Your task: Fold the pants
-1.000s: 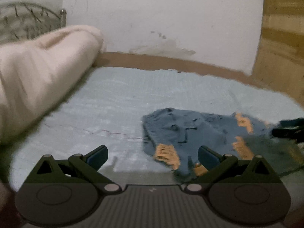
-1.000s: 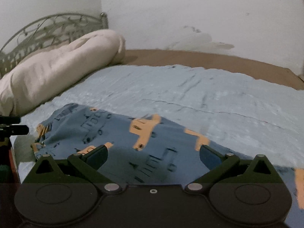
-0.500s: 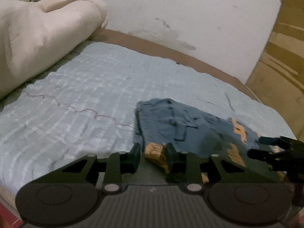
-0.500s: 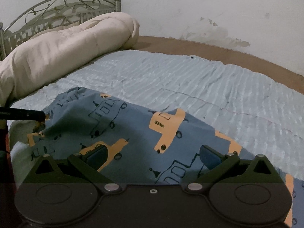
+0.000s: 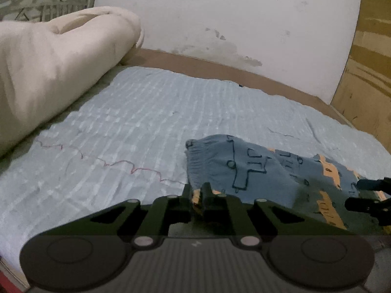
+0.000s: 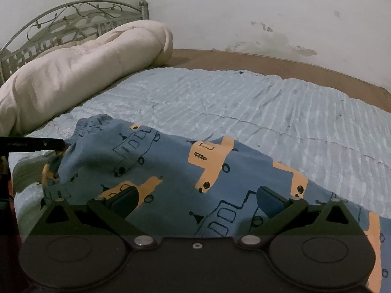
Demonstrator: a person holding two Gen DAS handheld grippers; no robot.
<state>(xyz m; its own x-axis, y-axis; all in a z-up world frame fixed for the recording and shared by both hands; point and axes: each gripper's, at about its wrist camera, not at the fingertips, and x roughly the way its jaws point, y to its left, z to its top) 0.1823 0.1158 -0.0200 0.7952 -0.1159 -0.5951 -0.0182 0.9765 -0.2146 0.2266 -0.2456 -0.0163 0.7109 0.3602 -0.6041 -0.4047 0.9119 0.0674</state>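
Blue pants printed with orange vehicles lie on the light blue sheet. My left gripper is at their near left edge. Its jaws are closing, and a fold of orange-printed cloth is pinched between the pads. The right wrist view shows the left gripper's tip holding that corner of the pants slightly raised. My right gripper hovers low over the middle of the pants, open, with flat cloth below its fingers. It also shows in the left wrist view as the right gripper at the far right edge.
A rolled cream duvet lies along the left side of the bed, in front of a metal headboard. A brown mattress border runs along the stained white wall. A wooden panel stands at the right.
The left jaws went from wide open to closed on the pants' near edge as the gripper moved in. The right gripper moved in over the pants and stayed open.
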